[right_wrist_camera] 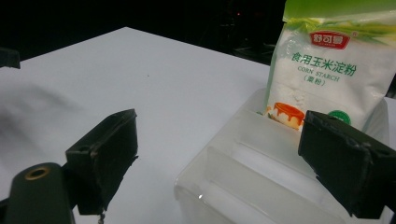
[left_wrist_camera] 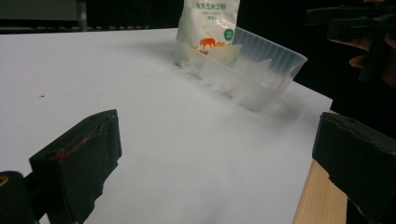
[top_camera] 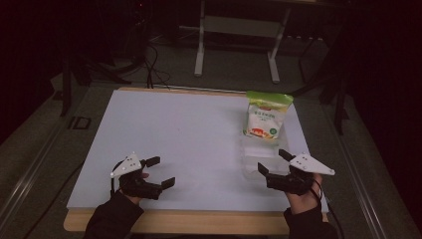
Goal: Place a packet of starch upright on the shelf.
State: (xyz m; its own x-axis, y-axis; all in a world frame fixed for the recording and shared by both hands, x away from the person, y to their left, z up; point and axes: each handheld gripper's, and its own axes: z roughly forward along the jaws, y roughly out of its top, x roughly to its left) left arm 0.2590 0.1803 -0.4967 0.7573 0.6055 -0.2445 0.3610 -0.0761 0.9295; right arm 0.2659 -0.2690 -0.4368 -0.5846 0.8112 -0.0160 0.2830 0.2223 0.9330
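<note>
I am holding my left gripper low over the near left part of the white worktop, its fingers standing wide apart with nothing between them. My right gripper is hovering at the near right, just beside the near end of the clear plastic tray, and its fingers are spread wide too, gripping nothing.

The tray is lying on the right side of the worktop, running away from me, with low dividers splitting it into compartments. The bag of corn starch is standing upright in the far compartment, its green top leaning slightly back. In the right gripper view the bag is rising behind the tray, with one finger showing in front of its lower corner but not touching it. In the left gripper view the tray is sitting well apart from my fingers, near the worktop's edge.
</note>
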